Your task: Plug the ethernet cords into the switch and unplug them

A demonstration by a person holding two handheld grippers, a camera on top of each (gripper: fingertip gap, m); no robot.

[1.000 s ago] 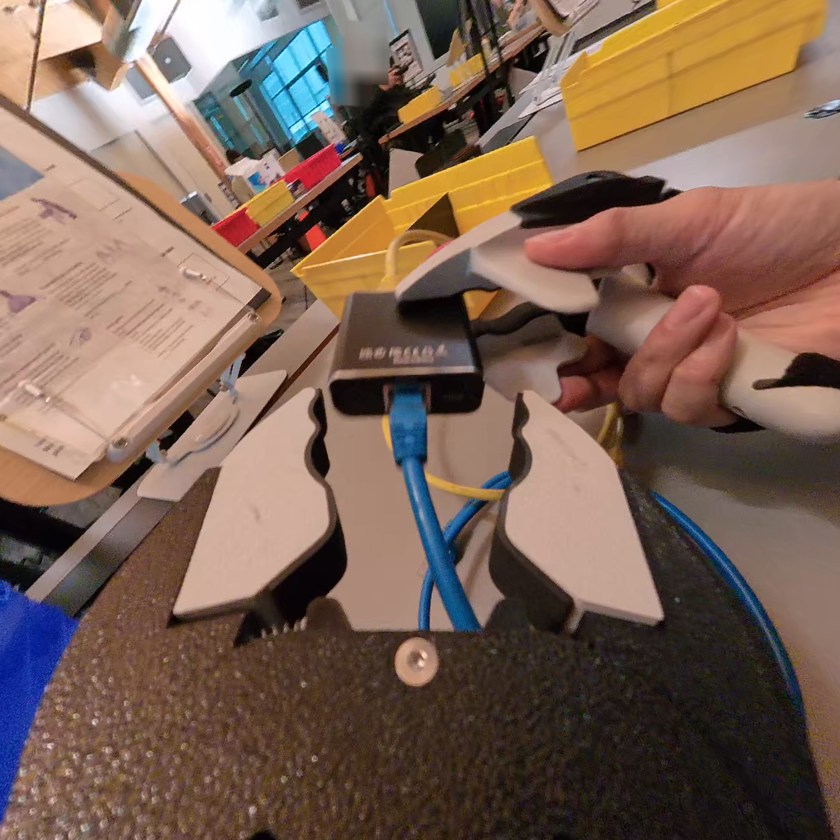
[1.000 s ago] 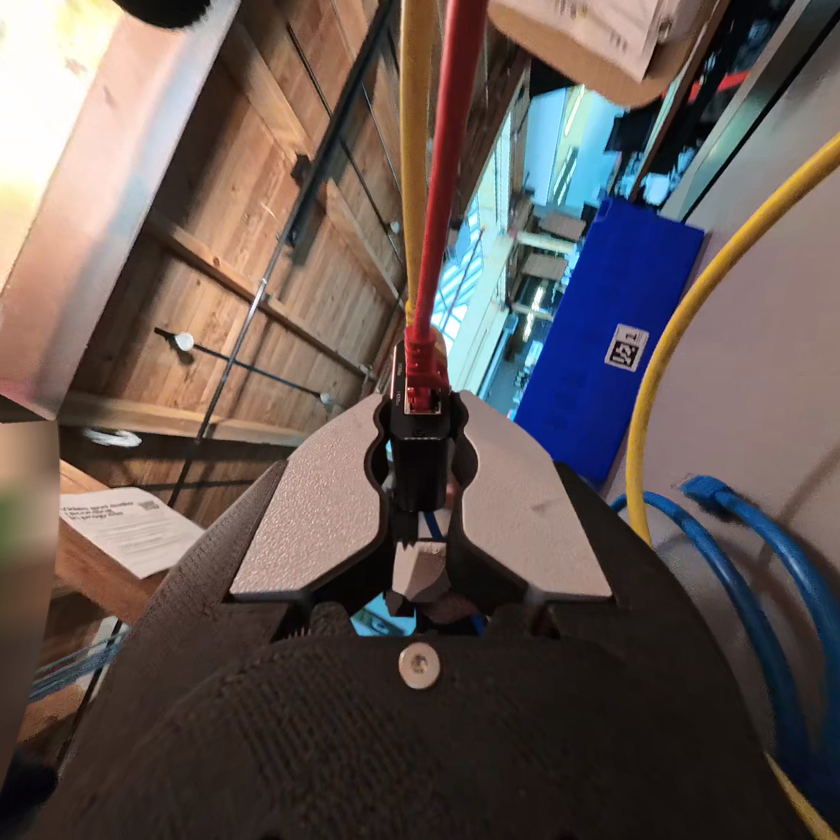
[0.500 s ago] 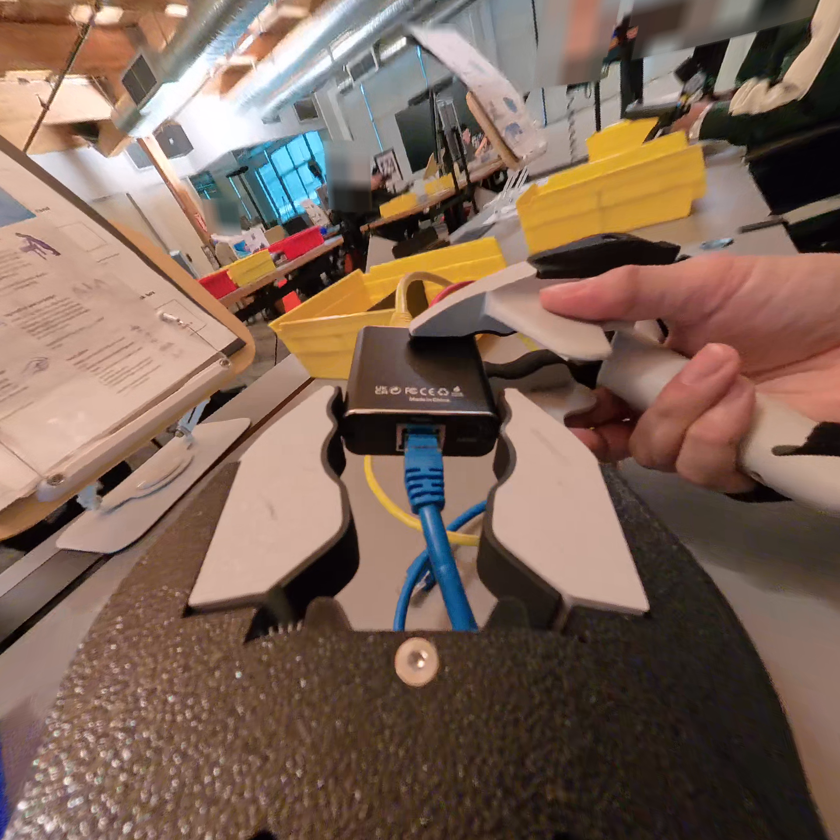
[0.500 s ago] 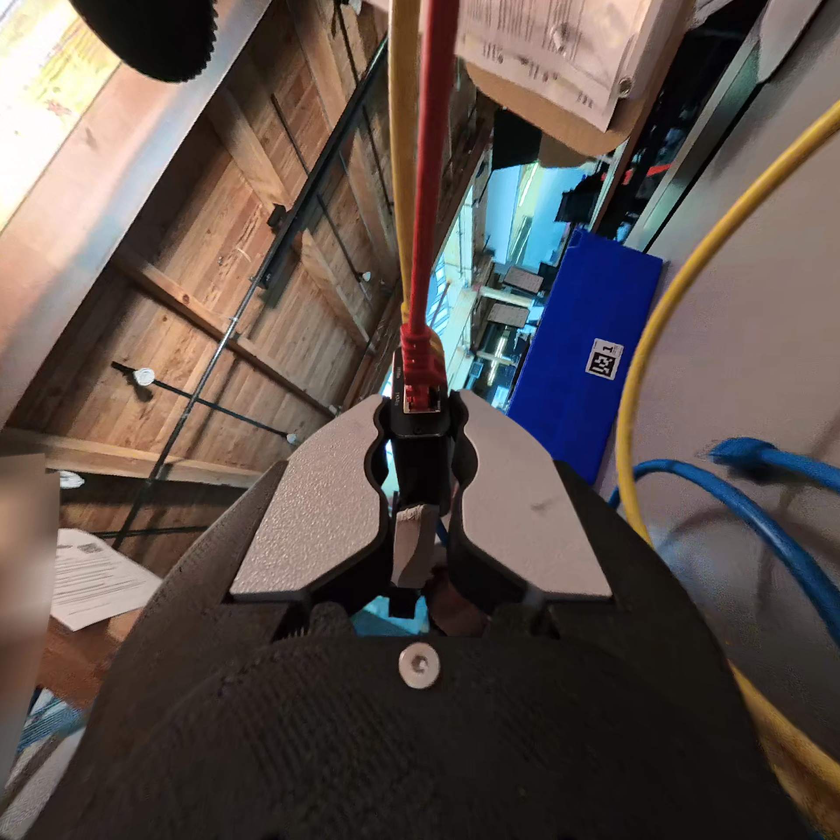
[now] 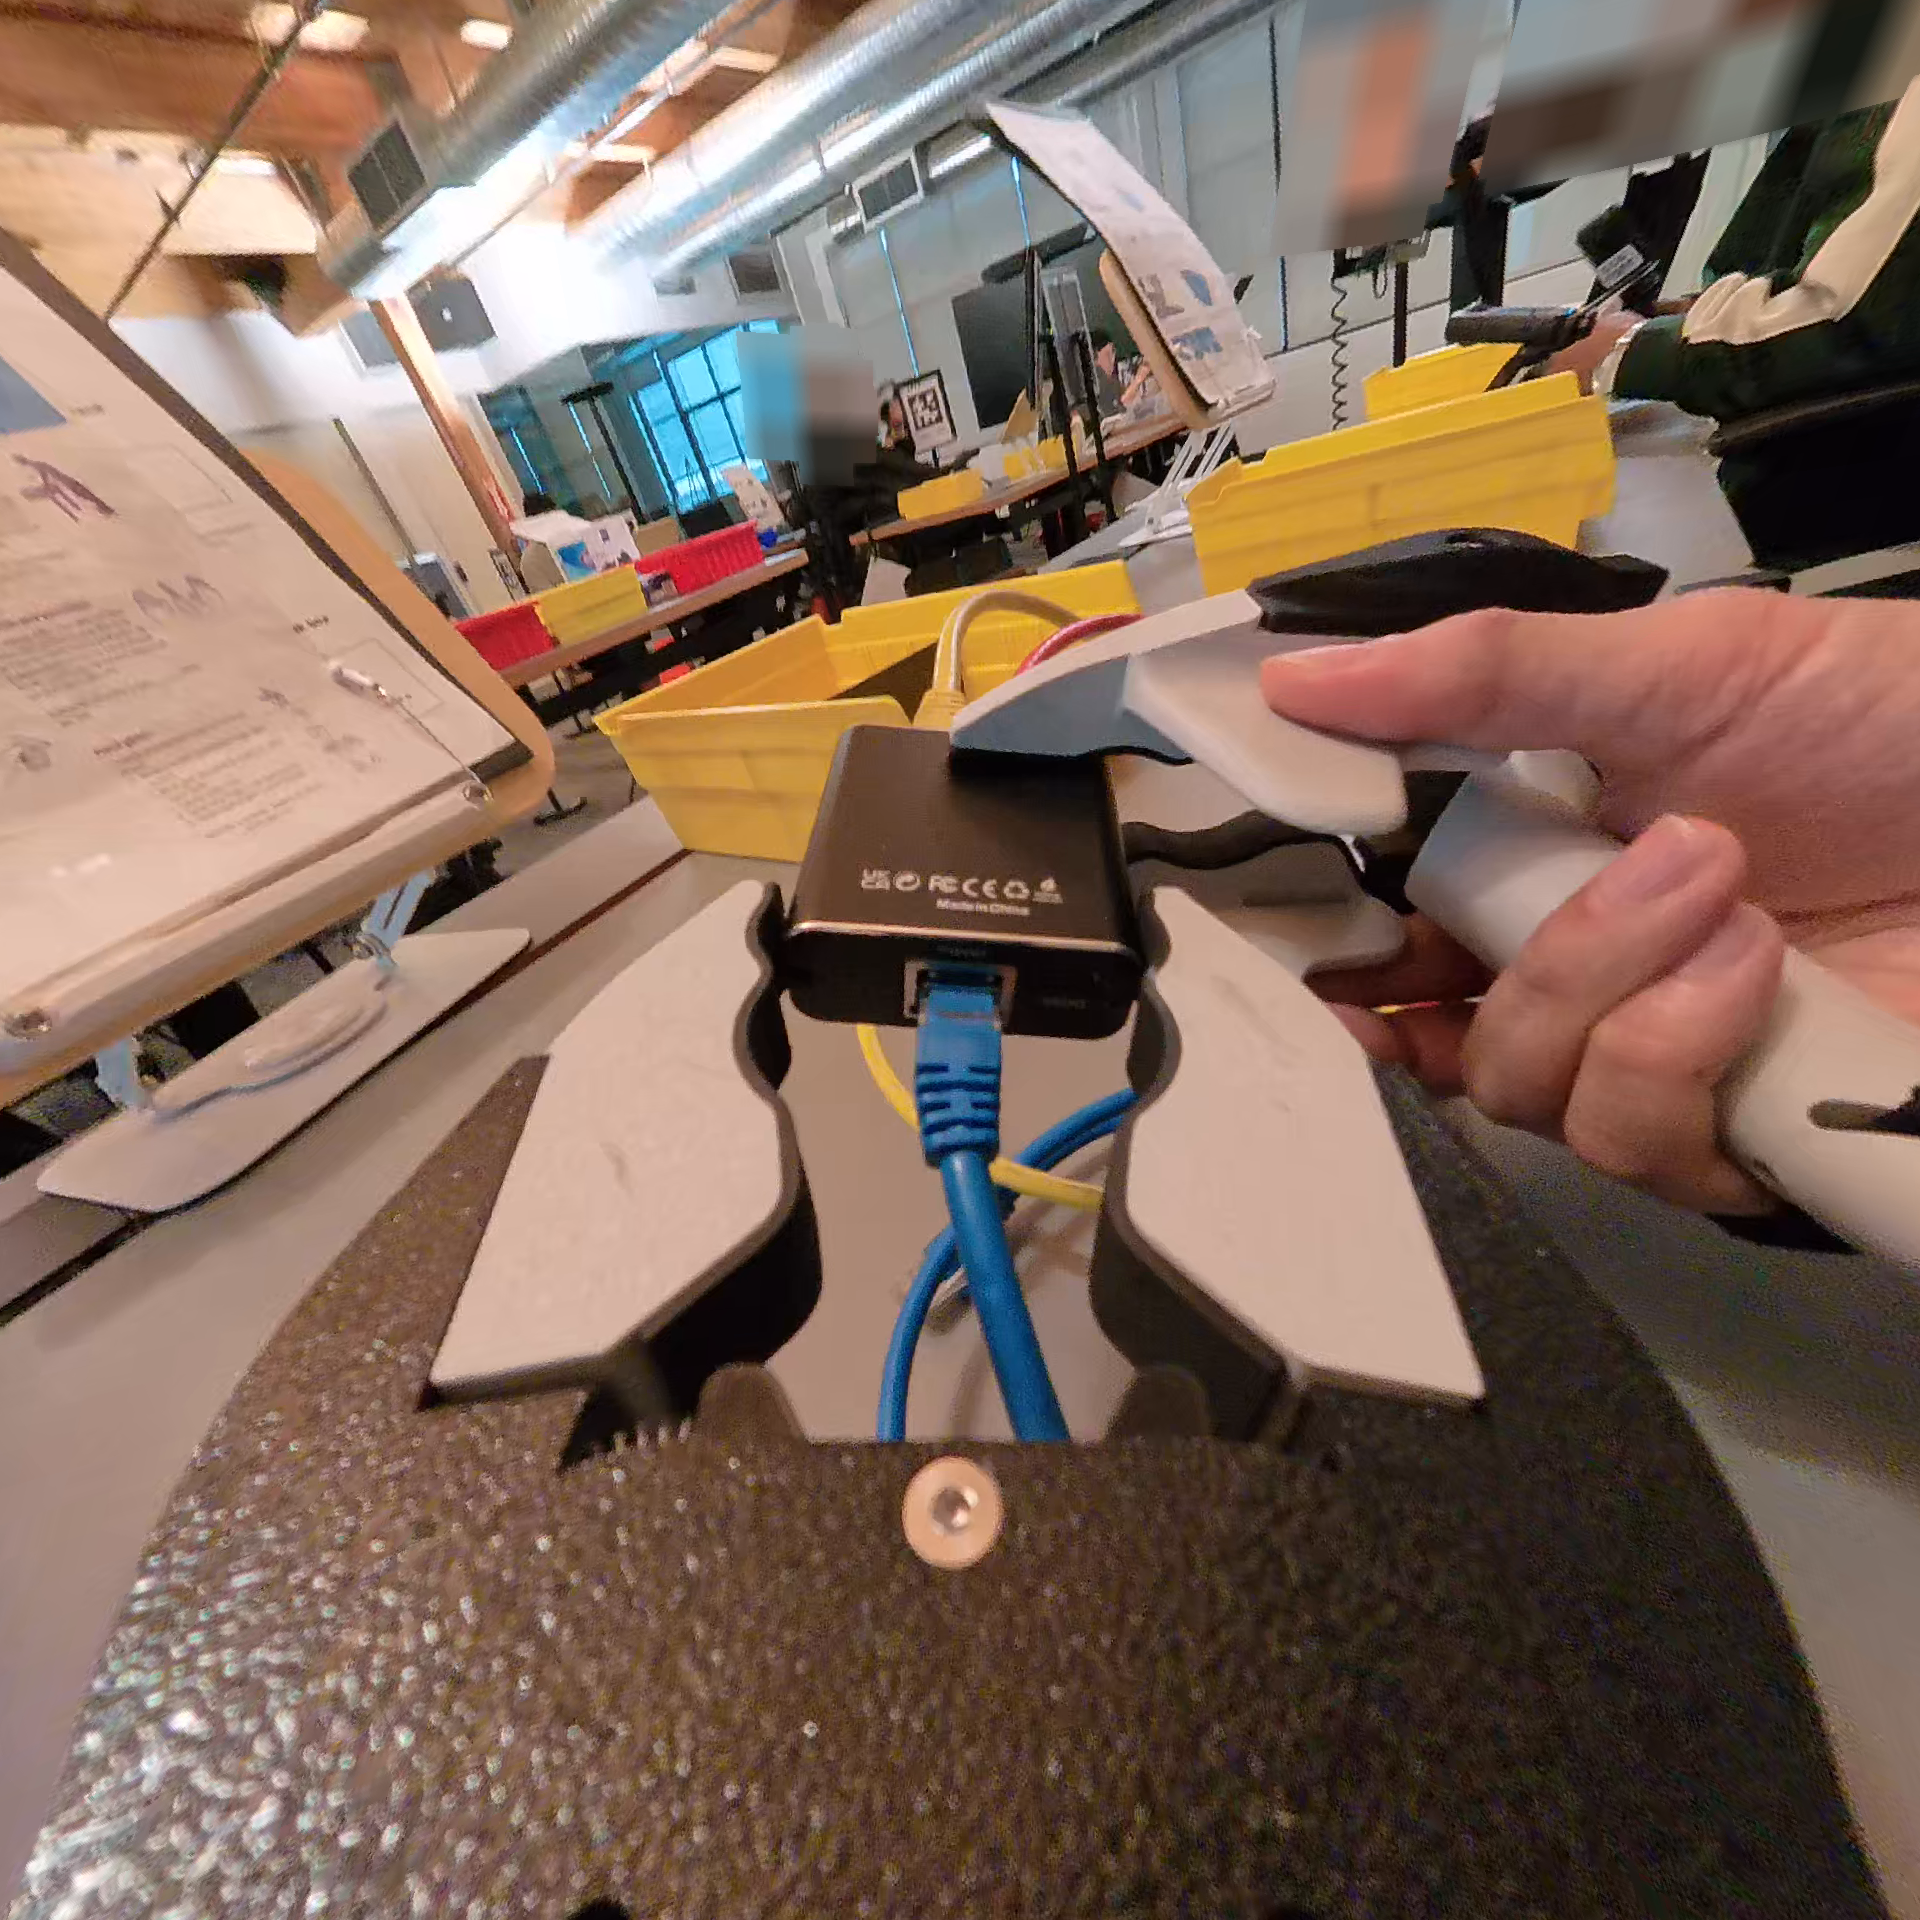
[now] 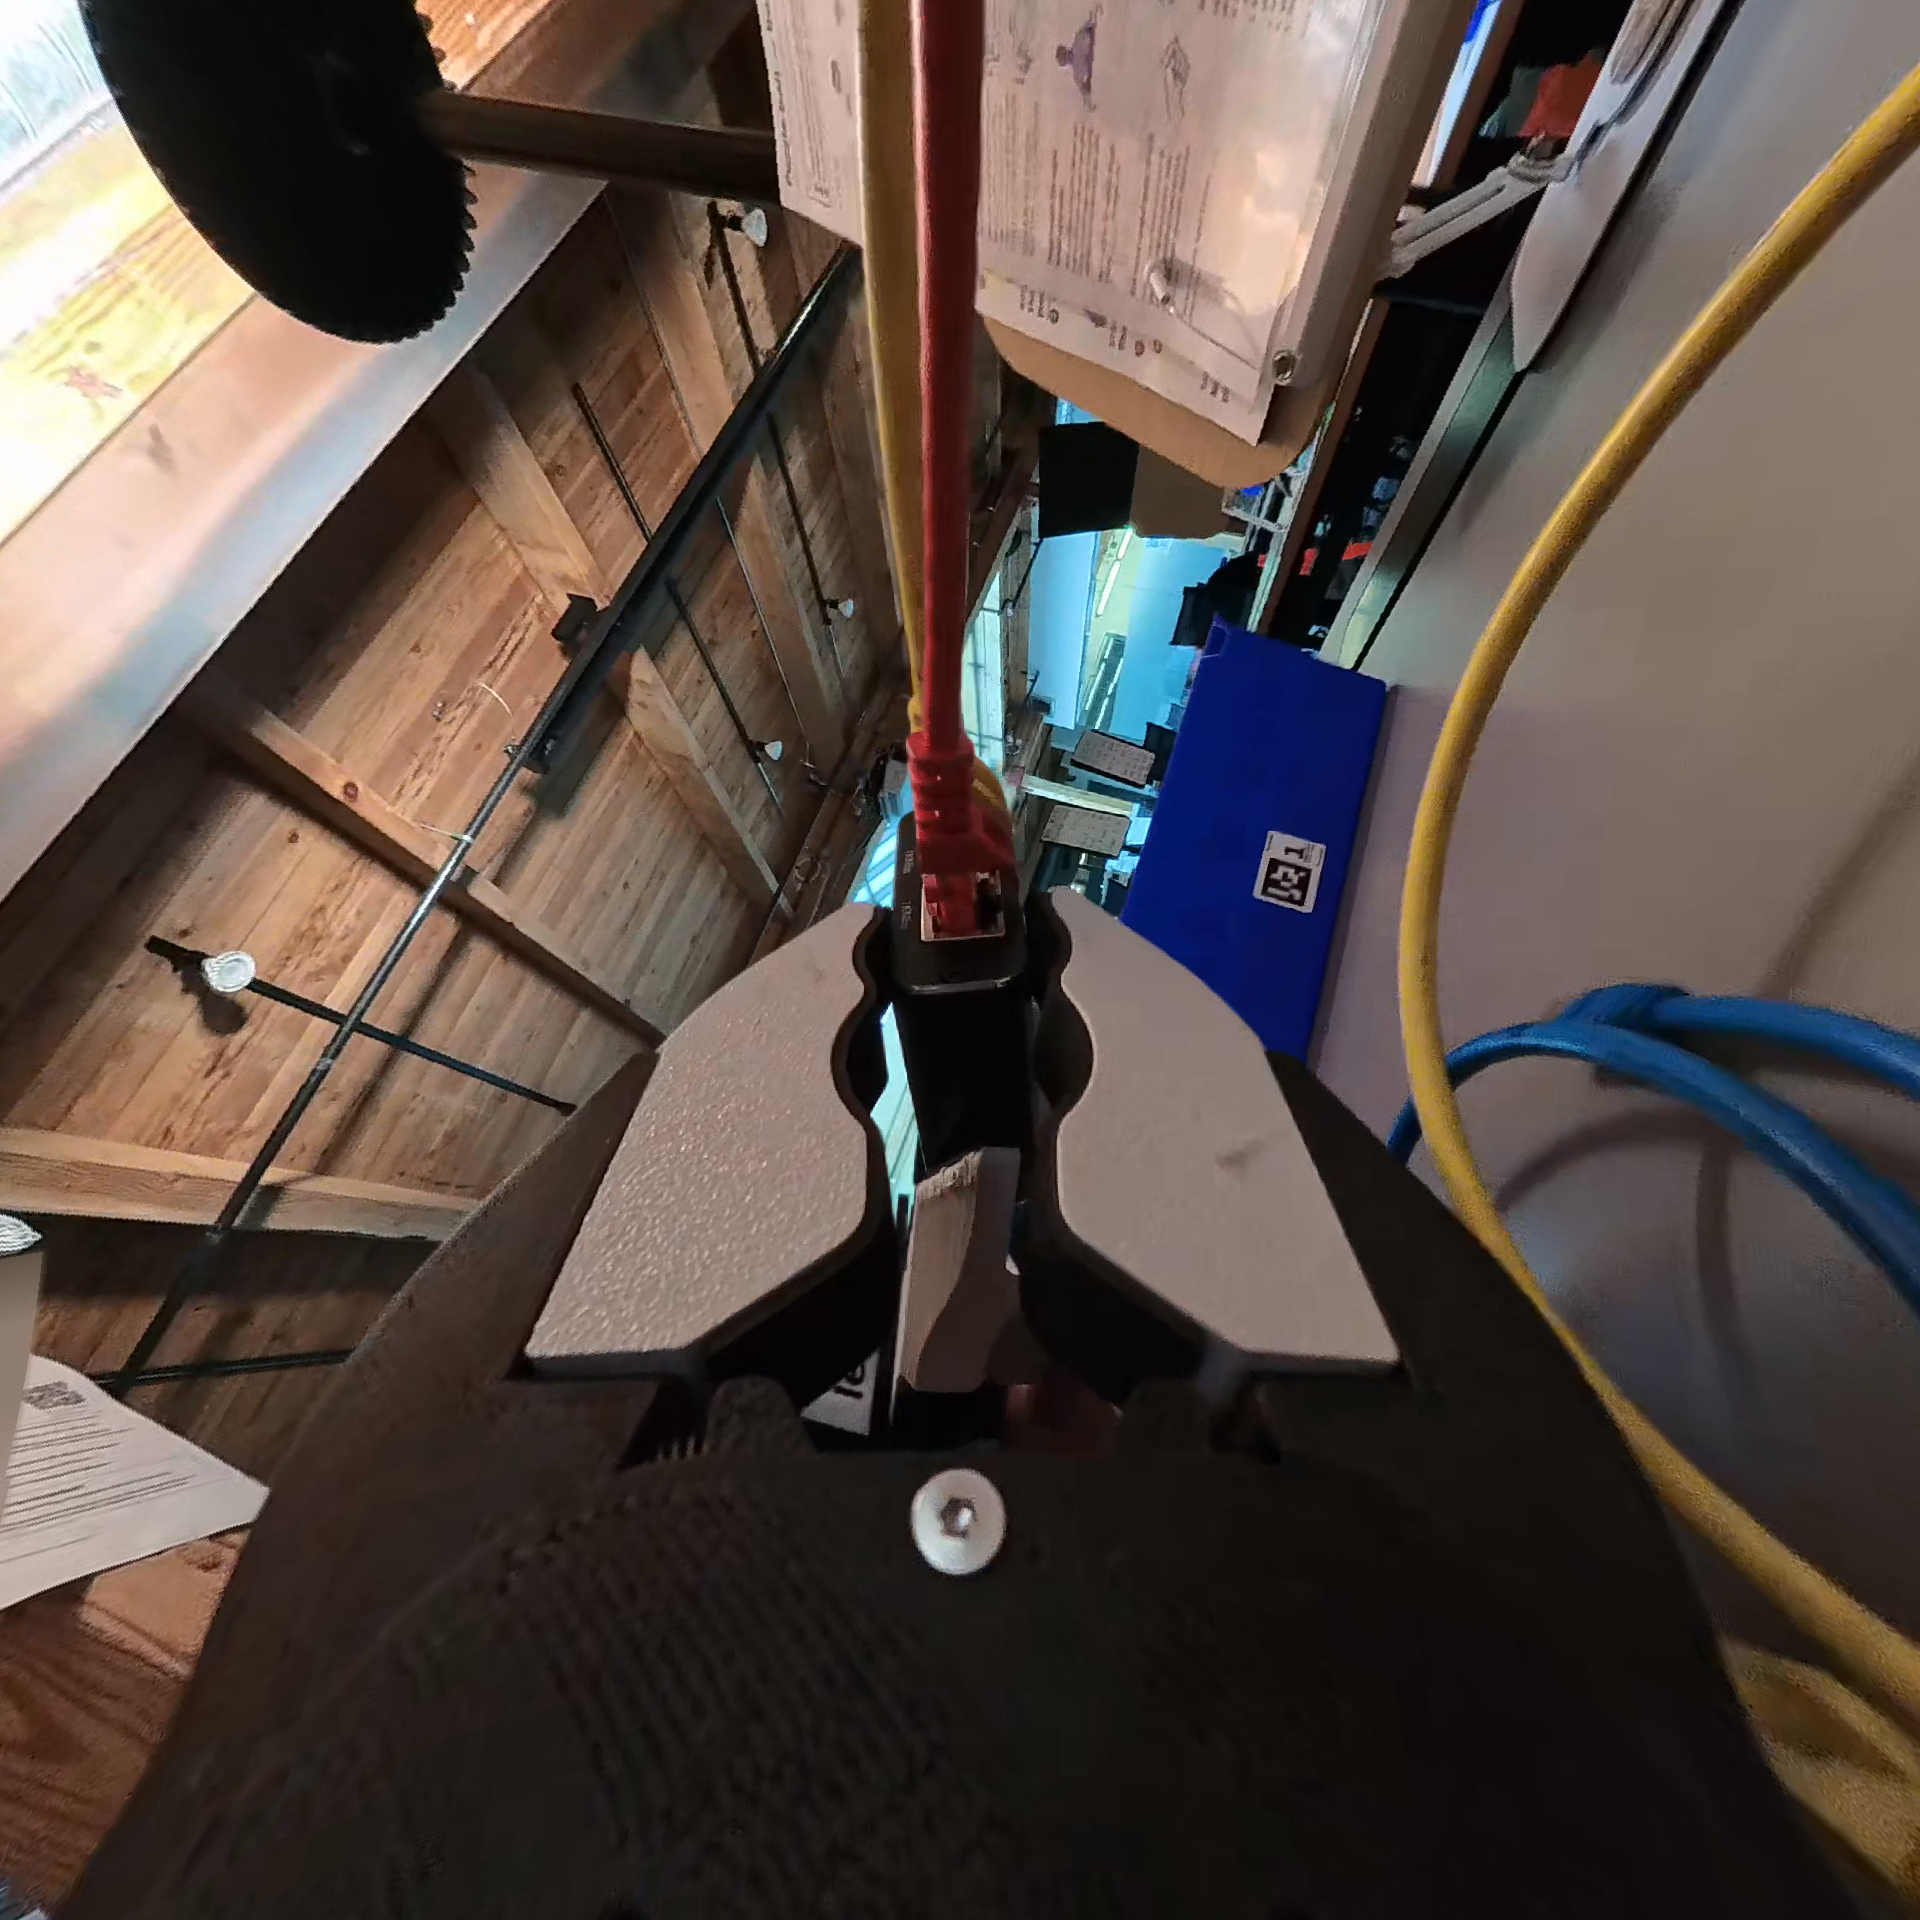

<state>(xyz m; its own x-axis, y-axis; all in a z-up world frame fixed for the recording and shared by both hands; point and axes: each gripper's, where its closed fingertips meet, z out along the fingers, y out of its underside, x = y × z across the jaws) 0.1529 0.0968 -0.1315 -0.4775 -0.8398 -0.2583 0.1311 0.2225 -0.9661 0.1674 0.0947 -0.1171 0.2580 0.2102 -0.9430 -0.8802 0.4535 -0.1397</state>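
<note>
A black switch [image 5: 961,831] is held up over the grey table. A blue ethernet cord [image 5: 961,1091] is plugged into its near port. A yellow cord [image 5: 951,675] and a red cord [image 5: 1081,629] leave its far end. My left gripper [image 5: 961,966] has closed on the switch's near end, one fingertip on each side. My right gripper [image 6: 956,966] is shut on the switch [image 6: 961,1039] across its top and bottom faces; its upper finger [image 5: 1143,686] shows in the left wrist view. The red cord [image 6: 951,520] is plugged into the port facing away.
A person's hand [image 5: 1662,831] holds the right gripper's handle. A clipboard stand with papers [image 5: 208,675] is at the left. Yellow bins [image 5: 748,758] stand behind the switch. A blue bin [image 6: 1247,831] and loose yellow [image 6: 1455,831] and blue [image 6: 1714,1060] cords are on the table.
My left gripper has moved up to the switch and its fingers have narrowed onto the switch's sides. My right gripper has kept its hold while the switch tilted.
</note>
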